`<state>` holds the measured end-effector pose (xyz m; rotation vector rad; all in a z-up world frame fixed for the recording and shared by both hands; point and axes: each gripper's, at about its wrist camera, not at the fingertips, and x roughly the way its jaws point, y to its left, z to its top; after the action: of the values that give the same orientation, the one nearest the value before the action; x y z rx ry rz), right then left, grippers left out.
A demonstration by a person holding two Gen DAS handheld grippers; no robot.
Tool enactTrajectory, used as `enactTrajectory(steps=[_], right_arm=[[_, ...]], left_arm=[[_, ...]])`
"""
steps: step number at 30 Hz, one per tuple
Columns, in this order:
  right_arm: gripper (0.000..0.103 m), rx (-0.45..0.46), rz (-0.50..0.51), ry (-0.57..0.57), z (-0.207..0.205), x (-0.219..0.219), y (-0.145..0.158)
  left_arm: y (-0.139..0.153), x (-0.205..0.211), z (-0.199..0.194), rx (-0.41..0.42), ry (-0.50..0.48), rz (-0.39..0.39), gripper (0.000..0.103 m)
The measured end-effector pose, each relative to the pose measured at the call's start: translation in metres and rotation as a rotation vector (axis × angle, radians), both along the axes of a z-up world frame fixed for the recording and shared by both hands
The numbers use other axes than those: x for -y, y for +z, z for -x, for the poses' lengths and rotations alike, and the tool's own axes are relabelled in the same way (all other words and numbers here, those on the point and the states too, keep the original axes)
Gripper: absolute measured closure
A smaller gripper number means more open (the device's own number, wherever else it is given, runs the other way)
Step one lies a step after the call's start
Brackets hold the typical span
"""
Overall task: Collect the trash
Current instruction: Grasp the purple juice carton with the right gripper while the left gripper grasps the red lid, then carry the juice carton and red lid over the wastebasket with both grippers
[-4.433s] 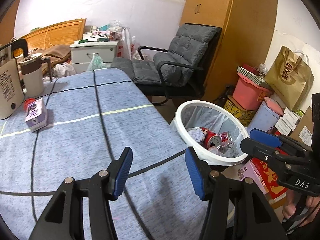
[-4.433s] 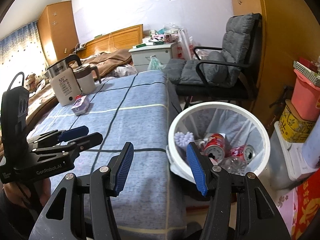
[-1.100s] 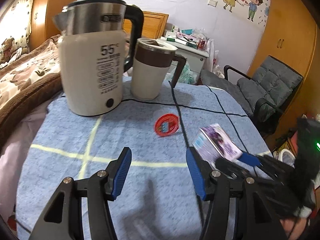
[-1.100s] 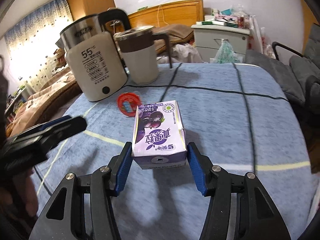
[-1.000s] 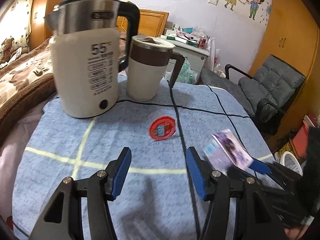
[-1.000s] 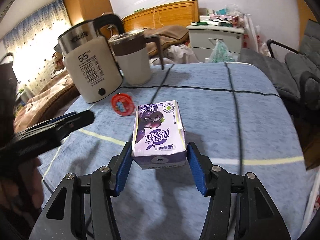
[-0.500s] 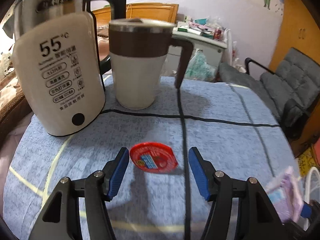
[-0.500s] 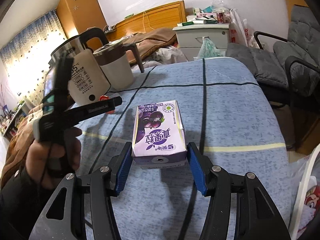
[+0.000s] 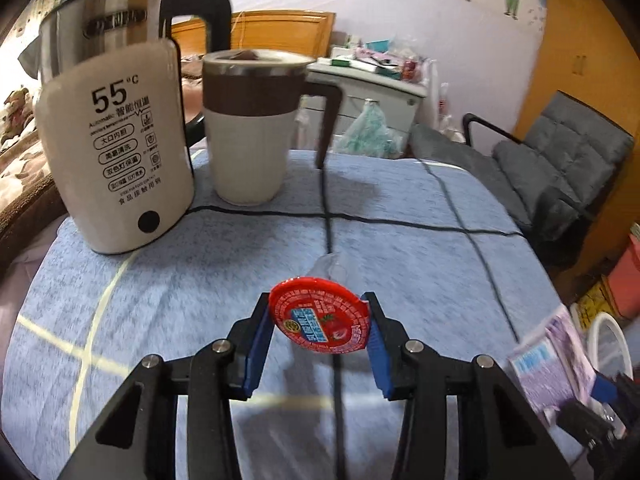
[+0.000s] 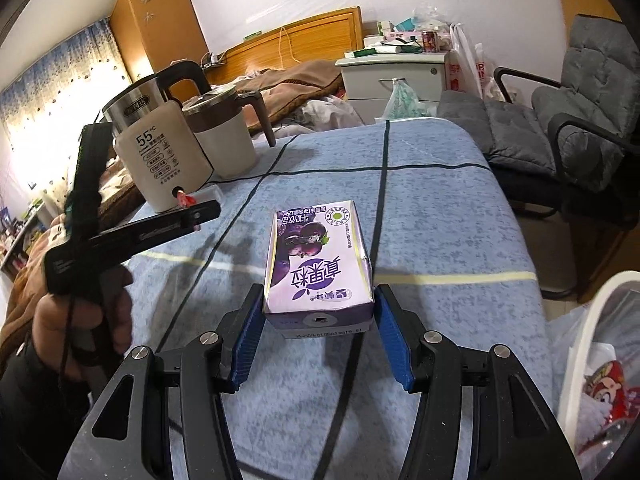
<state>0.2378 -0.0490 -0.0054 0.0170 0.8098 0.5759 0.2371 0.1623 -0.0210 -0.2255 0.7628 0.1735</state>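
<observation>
A small clear cup with a red foil lid (image 9: 320, 322) sits tilted between the blue pads of my left gripper (image 9: 317, 314). Its jaws are closing, and both pads touch the lid's rim just above the blue cloth. My right gripper (image 10: 318, 308) is shut on a purple milk carton (image 10: 316, 264), held above the table. From the right wrist view, the left gripper (image 10: 198, 214) reaches in from the left in a person's hand, with a bit of red at its tip. The carton (image 9: 548, 368) shows blurred at the lower right of the left wrist view.
A white kettle (image 9: 116, 152) and a white-and-brown jug (image 9: 252, 132) stand at the back of the blue-clothed table (image 9: 420, 240). A white bin (image 10: 580, 320) with trash in it stands off the table's right edge. A grey chair (image 10: 580, 92) is beyond it.
My left gripper moved forward to the red-lidded cup and narrowed its jaws onto it. The right gripper carried the carton to the right, bringing the bin's rim further into view.
</observation>
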Motion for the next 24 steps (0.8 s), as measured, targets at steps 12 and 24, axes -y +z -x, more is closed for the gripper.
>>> enactTrajectory(steps=[12, 24], right_arm=[[0.048, 0.033, 0.049, -0.016, 0.048, 0.039, 0.015], [0.048, 0.055, 0.044, -0.053, 0.100, 0.083, 0.030]], left_arm=[[0.026, 0.053, 0.070, 0.041, -0.078, 0.020, 0.058], [0.050, 0.111, 0.126, 0.097, -0.187, 0.020, 0.058]])
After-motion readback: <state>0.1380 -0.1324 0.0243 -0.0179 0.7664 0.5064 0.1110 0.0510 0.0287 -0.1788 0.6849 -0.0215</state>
